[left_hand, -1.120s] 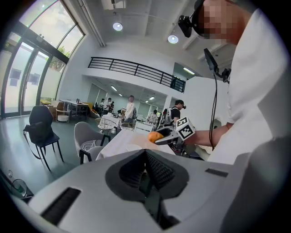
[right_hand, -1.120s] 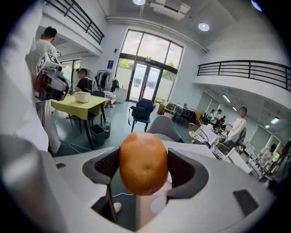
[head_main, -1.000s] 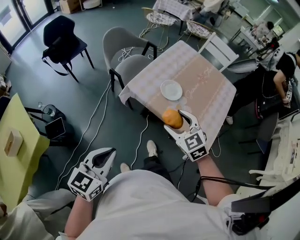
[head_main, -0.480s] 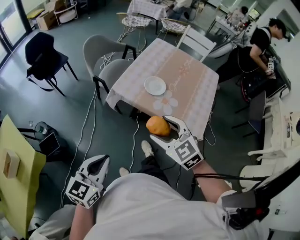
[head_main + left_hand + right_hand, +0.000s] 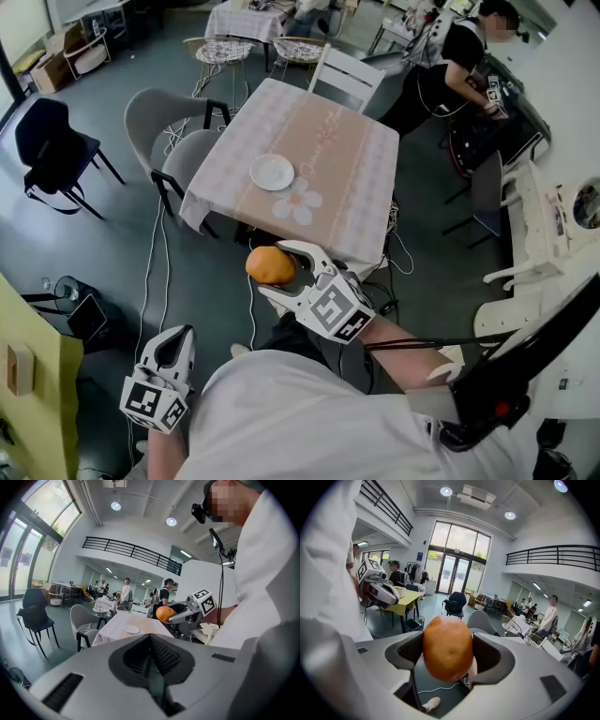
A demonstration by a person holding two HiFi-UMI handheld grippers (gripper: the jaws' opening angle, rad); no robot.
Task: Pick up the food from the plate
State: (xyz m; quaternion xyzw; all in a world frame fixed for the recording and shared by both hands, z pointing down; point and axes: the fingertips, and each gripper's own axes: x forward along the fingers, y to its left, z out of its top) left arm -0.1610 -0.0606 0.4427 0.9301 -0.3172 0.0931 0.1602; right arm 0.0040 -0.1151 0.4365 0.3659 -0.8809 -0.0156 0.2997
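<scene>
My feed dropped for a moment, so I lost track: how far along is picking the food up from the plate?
Done: the white plate on the table is bare. In hand: the right gripper is shut on the orange, held off the table's near edge, above the floor. The left gripper is shut and empty, low at the person's side. Left: nothing of the pick-up itself looks undone.

Probably a café-like hall: clothed tables, chairs, mezzanine railing.
</scene>
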